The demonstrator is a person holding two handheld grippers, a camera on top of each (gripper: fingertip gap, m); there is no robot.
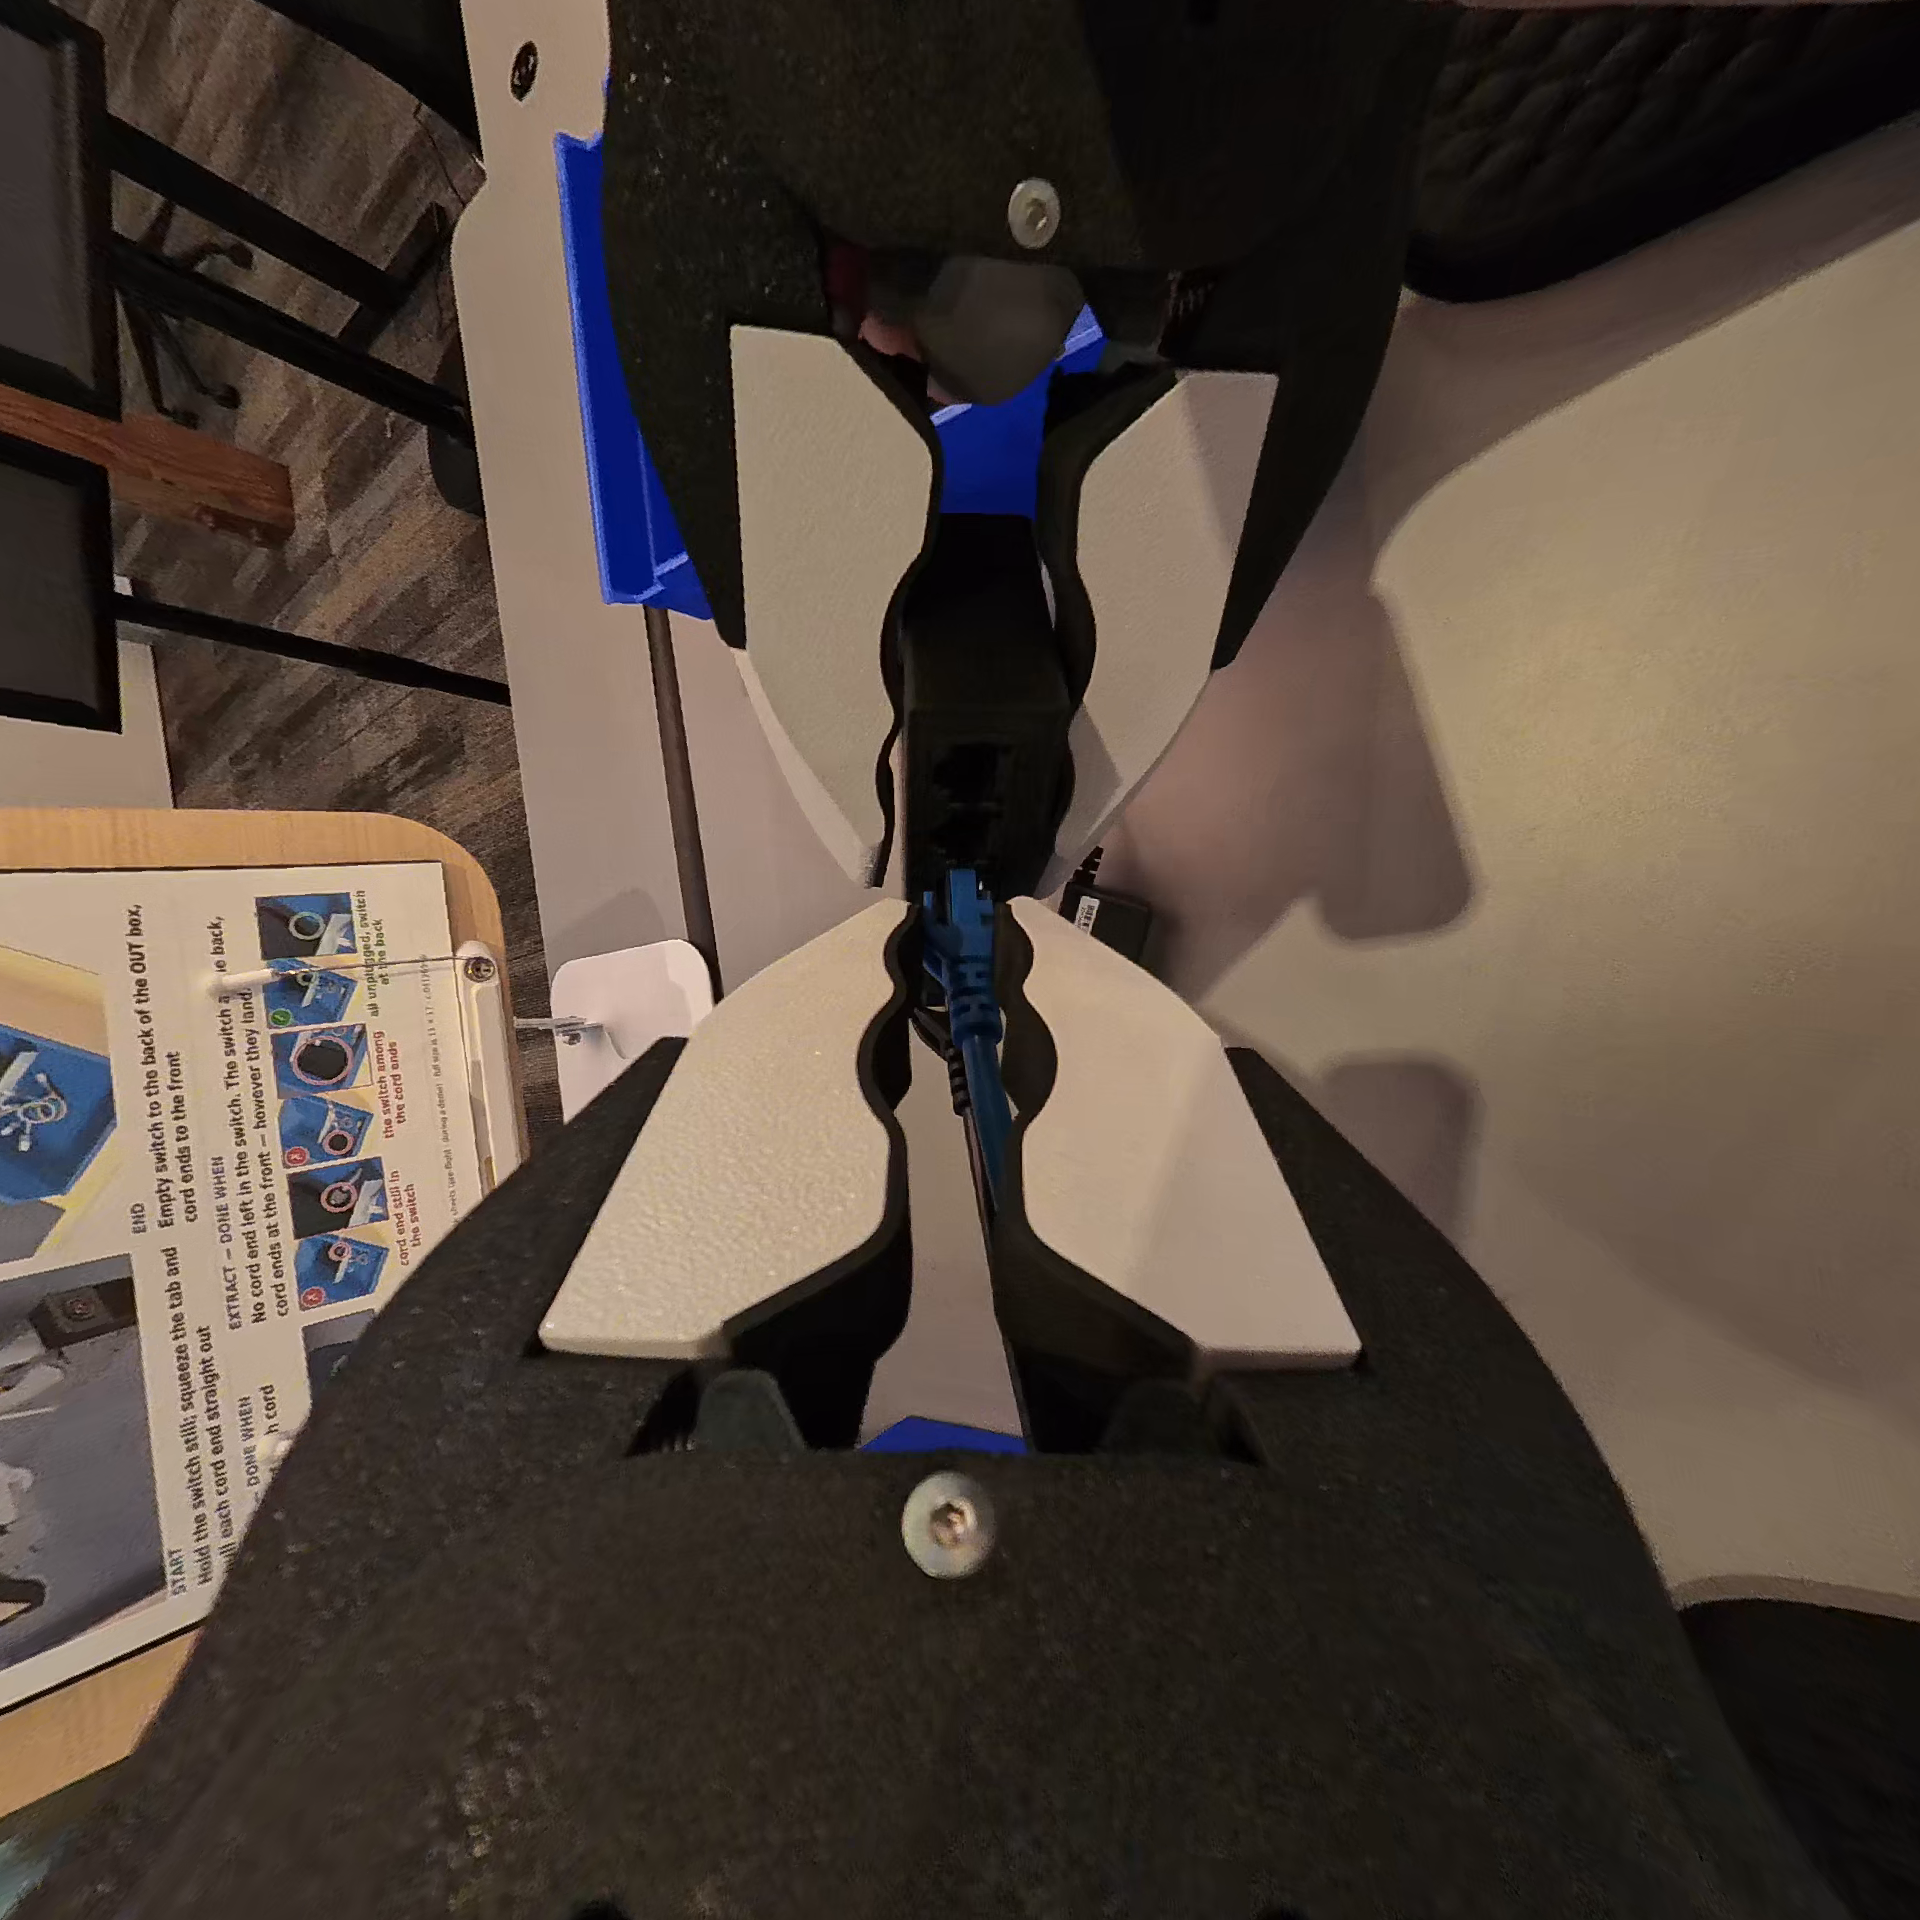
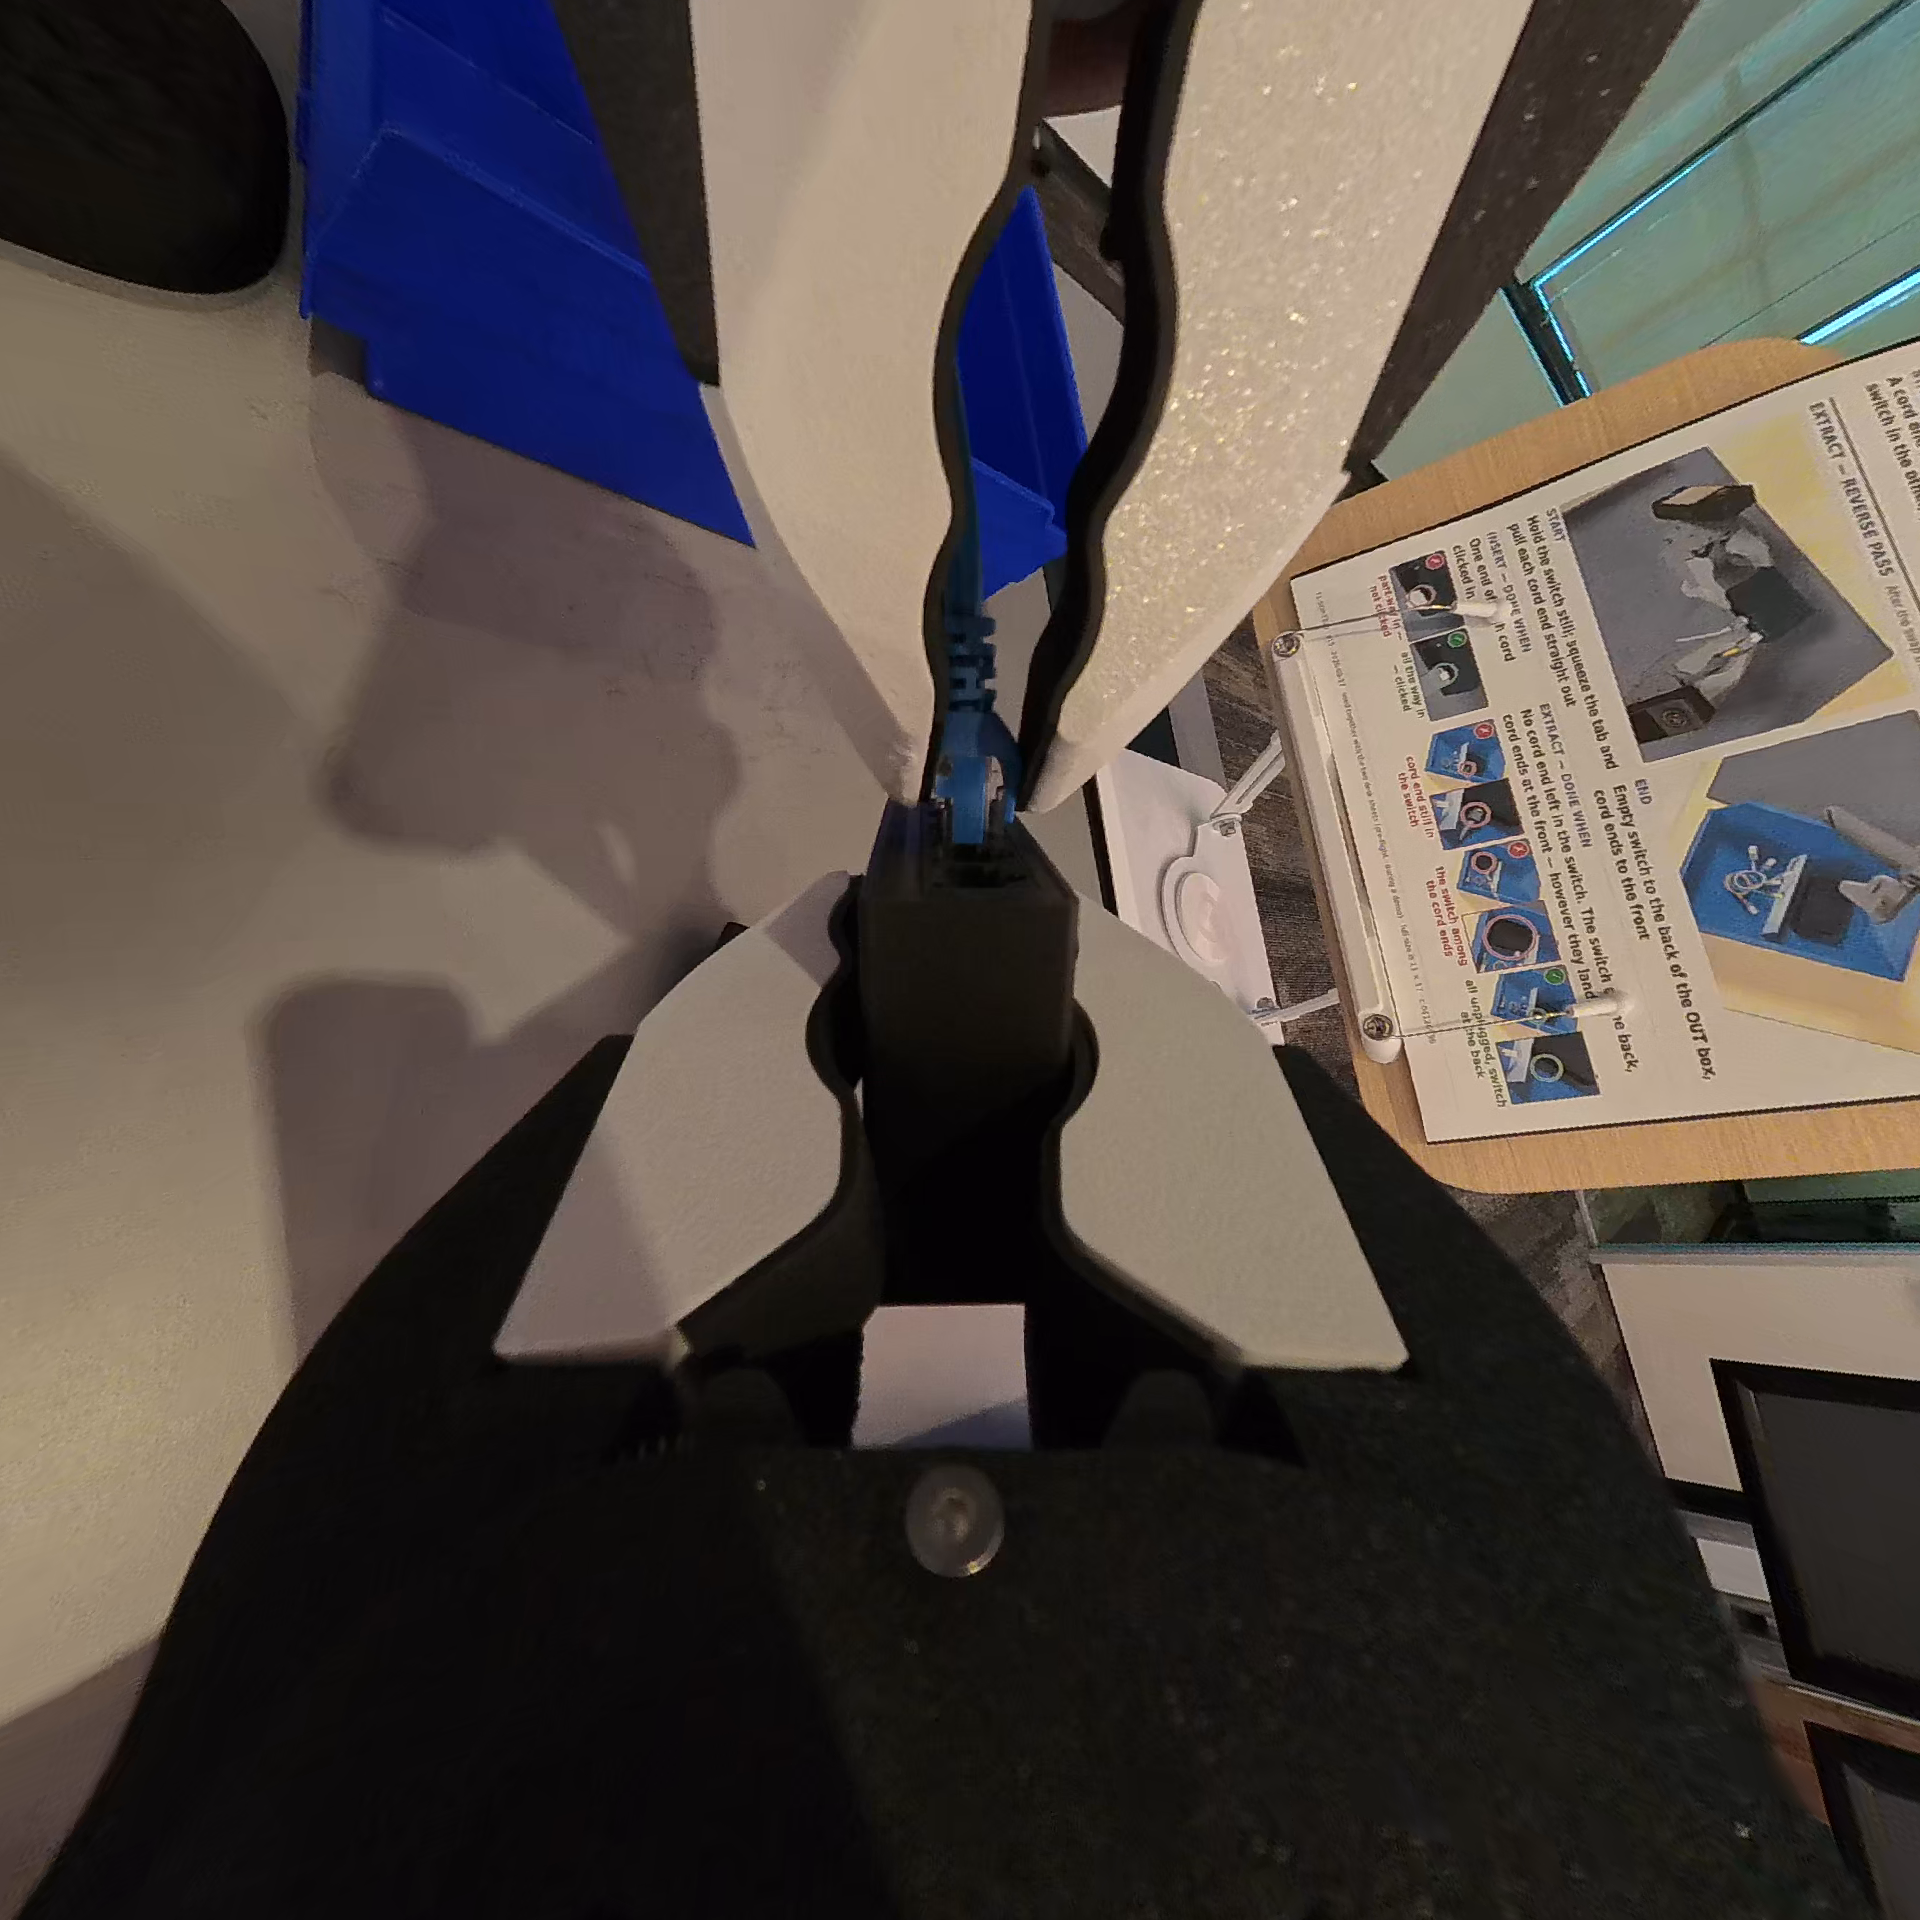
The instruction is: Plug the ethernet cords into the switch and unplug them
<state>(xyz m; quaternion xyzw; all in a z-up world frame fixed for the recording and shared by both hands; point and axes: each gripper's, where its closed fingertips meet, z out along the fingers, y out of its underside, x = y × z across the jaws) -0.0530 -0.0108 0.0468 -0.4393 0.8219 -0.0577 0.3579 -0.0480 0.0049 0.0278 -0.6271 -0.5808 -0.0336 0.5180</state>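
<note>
My left gripper [image 1: 958,940] is shut on the blue ethernet cord's plug end [image 1: 964,961]; its pads press the ribbed boot on both sides. The plug's tip sits in a port on the end face of the black switch [image 1: 982,727]. My right gripper [image 2: 961,935] is shut on the black switch [image 2: 966,997] and holds it above the table. In the right wrist view the left gripper [image 2: 971,774] comes in from the top with the blue plug [image 2: 971,727] at the switch's port face. In the left wrist view the right gripper [image 1: 982,862] faces me from the top.
A blue bin [image 2: 488,260] stands on the light table [image 2: 208,831] behind the grippers and also shows in the left wrist view [image 1: 613,416]. A wooden board with a printed instruction sheet [image 2: 1662,779] lies to the side. A small black adapter [image 1: 1112,920] lies on the table. The tips of both grippers are at nearly the same place.
</note>
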